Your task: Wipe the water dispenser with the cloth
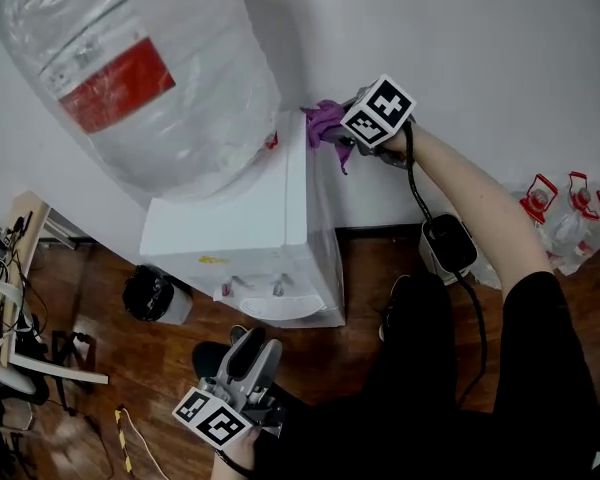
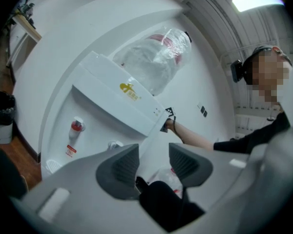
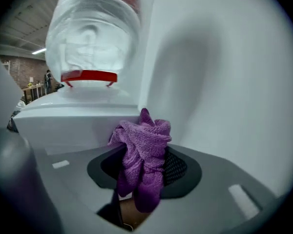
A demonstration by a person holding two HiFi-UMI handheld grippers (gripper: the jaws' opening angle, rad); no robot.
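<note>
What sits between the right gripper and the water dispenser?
A purple cloth, pinched in the gripper's jaws by the dispenser's top; right gripper view shows it.

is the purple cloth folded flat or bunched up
Bunched up. The cloth sits in a crumpled wad clamped in the right tool, loose ends hanging down.

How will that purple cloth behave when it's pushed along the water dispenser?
Probably floppy: the purple cloth bunches and droops between the right tongs. Its looped weave looks grippy, not slippery, so it may drag and fold.

Bright, even light; ceiling lamp (image 2: pixel 258 0) glare; fisheye edges dark, blurred.
</note>
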